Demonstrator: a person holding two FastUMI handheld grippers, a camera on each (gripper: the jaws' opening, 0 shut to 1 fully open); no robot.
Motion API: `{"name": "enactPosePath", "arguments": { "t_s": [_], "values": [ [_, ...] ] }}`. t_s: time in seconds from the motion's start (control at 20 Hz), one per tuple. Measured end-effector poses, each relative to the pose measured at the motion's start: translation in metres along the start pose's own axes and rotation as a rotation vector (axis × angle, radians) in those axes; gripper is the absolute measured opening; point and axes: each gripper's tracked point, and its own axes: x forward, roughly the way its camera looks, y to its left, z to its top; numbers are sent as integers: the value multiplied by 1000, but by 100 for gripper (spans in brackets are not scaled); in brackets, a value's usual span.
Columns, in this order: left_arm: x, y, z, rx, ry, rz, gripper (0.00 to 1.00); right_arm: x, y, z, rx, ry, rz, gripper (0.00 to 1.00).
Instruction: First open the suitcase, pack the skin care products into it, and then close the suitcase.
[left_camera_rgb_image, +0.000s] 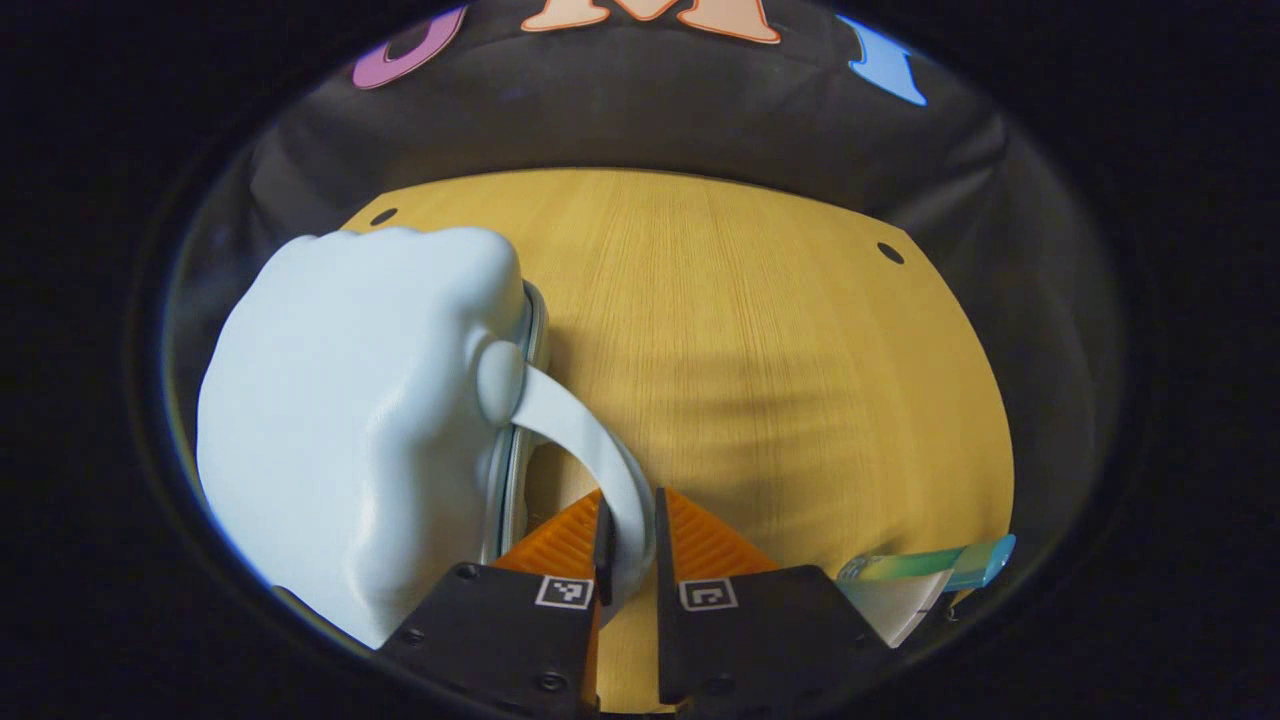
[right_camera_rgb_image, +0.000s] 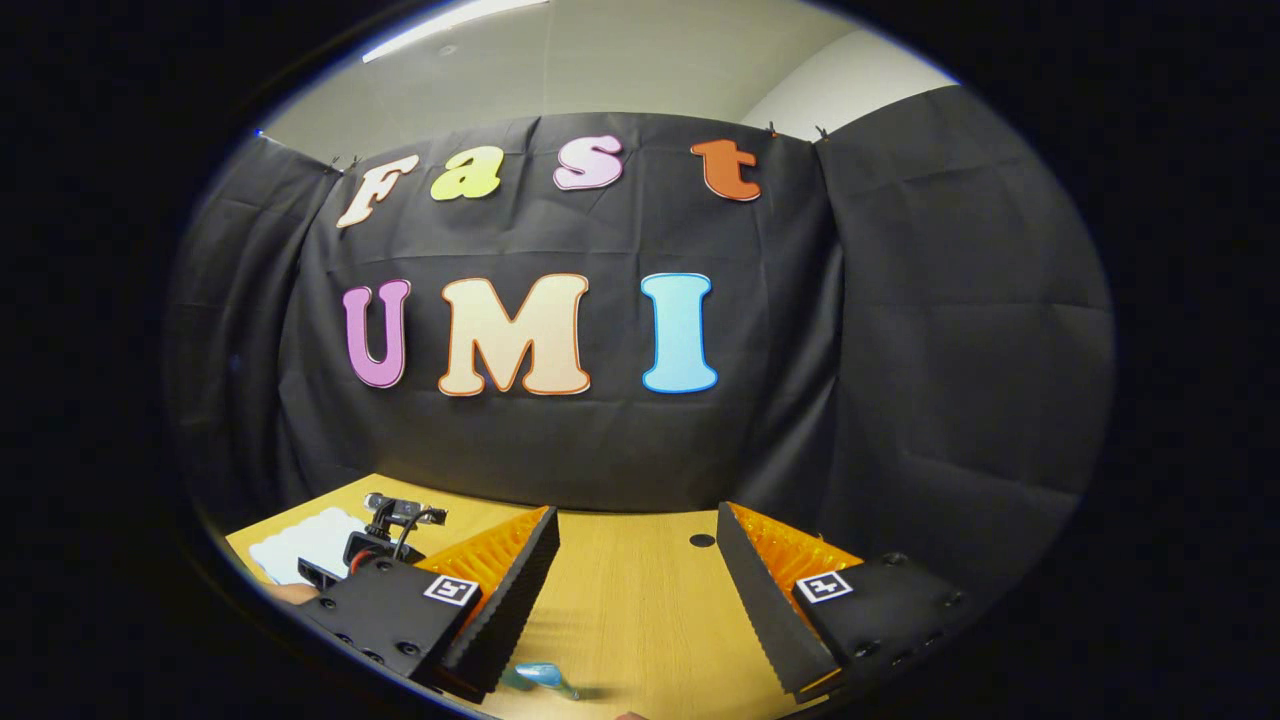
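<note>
The left tongs (left_camera_rgb_image: 630, 545) are clamping the handle (left_camera_rgb_image: 590, 440) of the pale blue suitcase (left_camera_rgb_image: 350, 420), which is lying on the table (left_camera_rgb_image: 780, 380) (a tube (left_camera_rgb_image: 930, 565) is lying nearby). The right tongs (right_camera_rgb_image: 637, 590) are hanging apart above the table.

No legible text, brand or number, square black-and-white coded markers on left gripper (left_camera_rgb_image: 630, 560) and right gripper (right_camera_rgb_image: 637, 590), unreadable.
</note>
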Motion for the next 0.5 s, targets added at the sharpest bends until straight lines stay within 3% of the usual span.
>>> {"name": "enactPosePath", "arguments": {
  "t_s": [0.1,0.25,0.35,0.5],
  "values": [
    [-5,0,2,7,-1,6,7,-2,5,0,-10,-9,16,99],
    [-13,-2,13,76,-50,53,1,-4,12,3,-25,-25,37,100],
    [-27,-2,23,121,-87,58,0,-4,17,3,-26,-30,50,100],
    [-51,-2,35,110,-119,39,0,-2,23,2,-10,-29,68,99]
  ]
}}
